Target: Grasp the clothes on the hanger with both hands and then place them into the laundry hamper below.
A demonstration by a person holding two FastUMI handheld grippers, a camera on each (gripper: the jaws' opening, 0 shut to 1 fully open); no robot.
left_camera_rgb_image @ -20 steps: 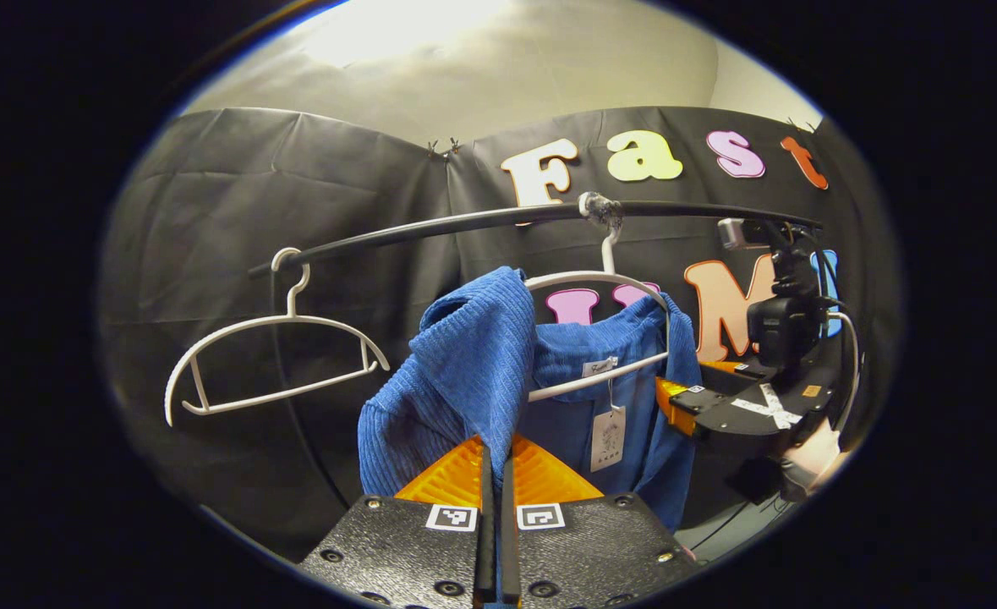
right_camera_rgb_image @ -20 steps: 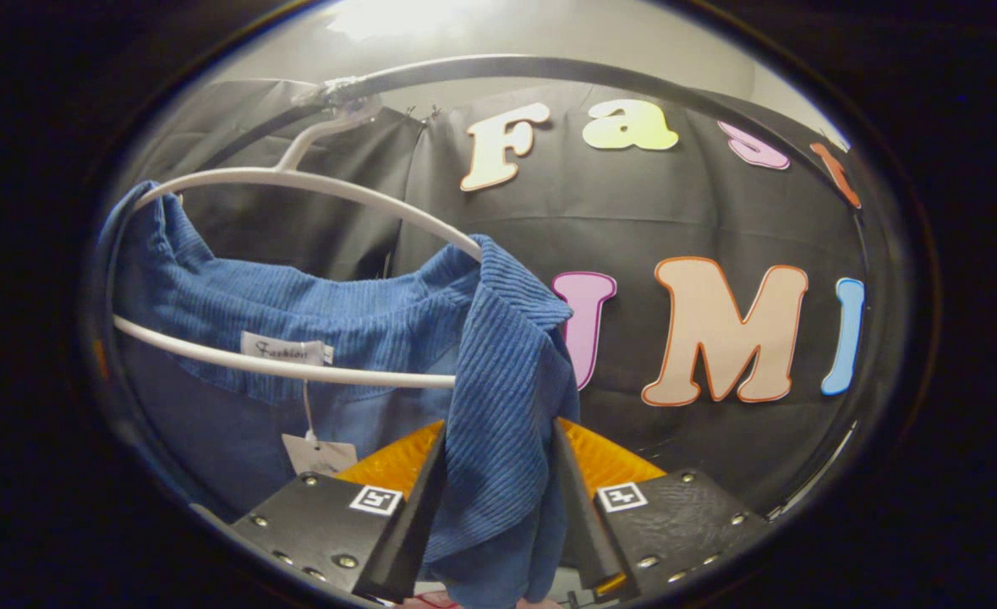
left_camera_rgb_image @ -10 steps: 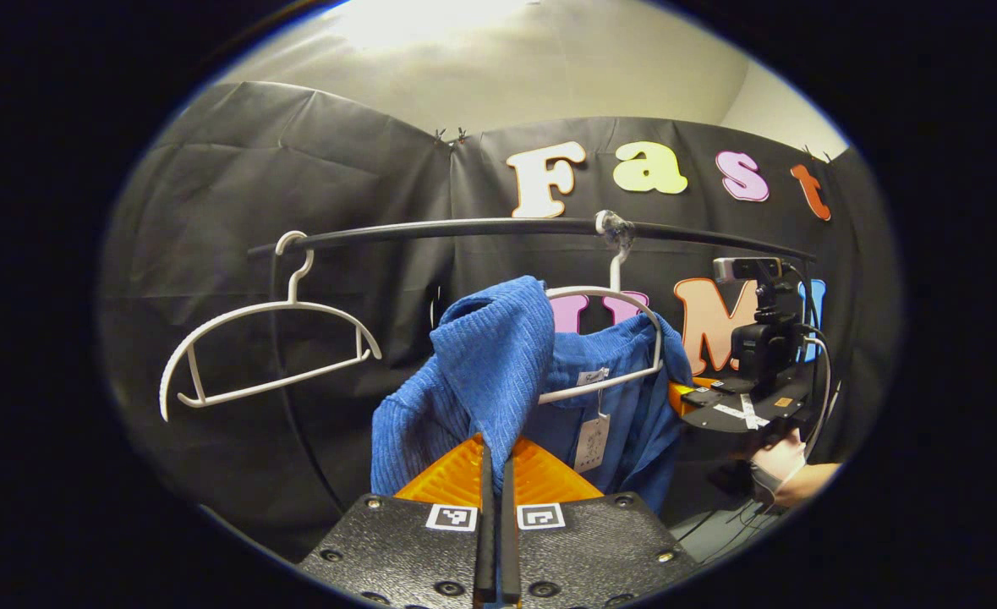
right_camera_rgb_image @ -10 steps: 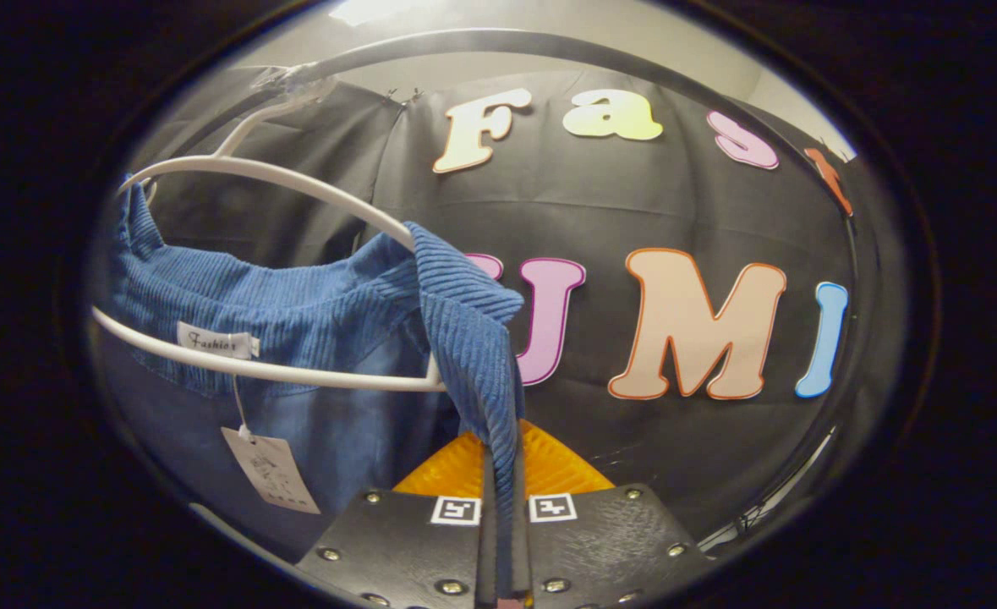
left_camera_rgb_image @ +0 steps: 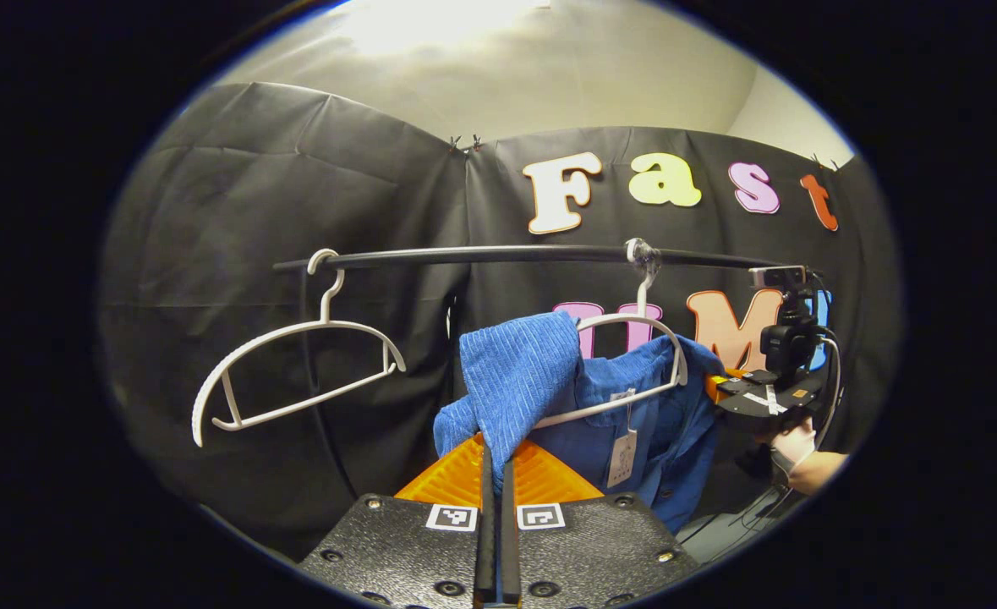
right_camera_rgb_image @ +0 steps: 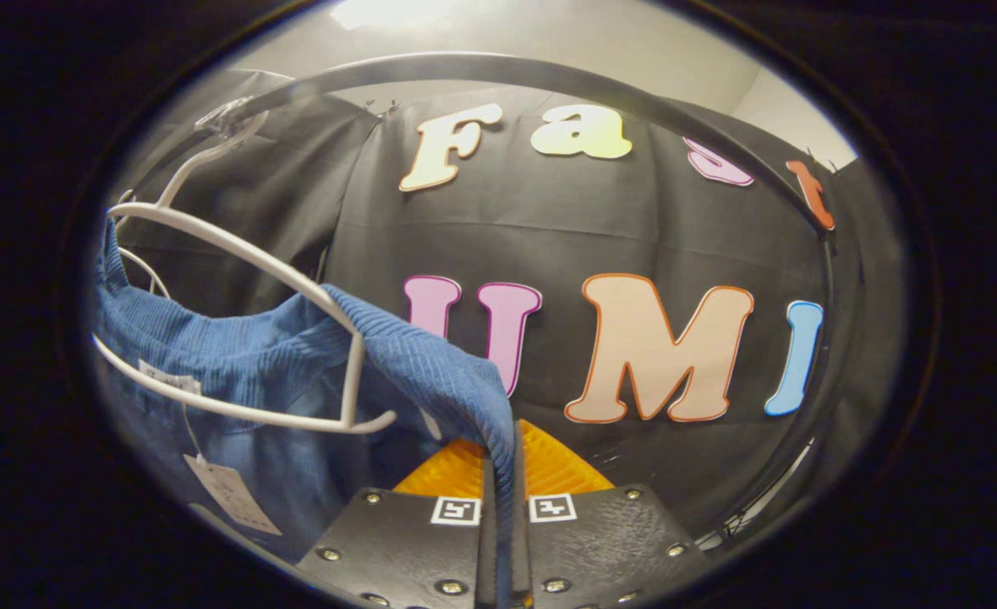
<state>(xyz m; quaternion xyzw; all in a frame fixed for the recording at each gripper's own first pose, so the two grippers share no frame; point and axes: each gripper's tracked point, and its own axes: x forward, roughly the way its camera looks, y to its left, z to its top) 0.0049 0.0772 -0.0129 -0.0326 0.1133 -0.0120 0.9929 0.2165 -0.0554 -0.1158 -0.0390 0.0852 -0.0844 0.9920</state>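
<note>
Fingers of both grippers, left gripper [left_camera_rgb_image: 494, 474] and right gripper [right_camera_rgb_image: 502, 474], are pressed together on the blue ribbed corduroy shirt [left_camera_rgb_image: 519, 381], one shoulder each. It hangs between them on the white plastic hanger [left_camera_rgb_image: 633, 326], partly pulled off.

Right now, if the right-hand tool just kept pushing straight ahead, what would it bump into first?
The right tool is already shut on the blue corduroy shirt. Beyond that fold, its line looks free up to the black cloth wall, though depth is hard to judge in the right gripper view.
</note>
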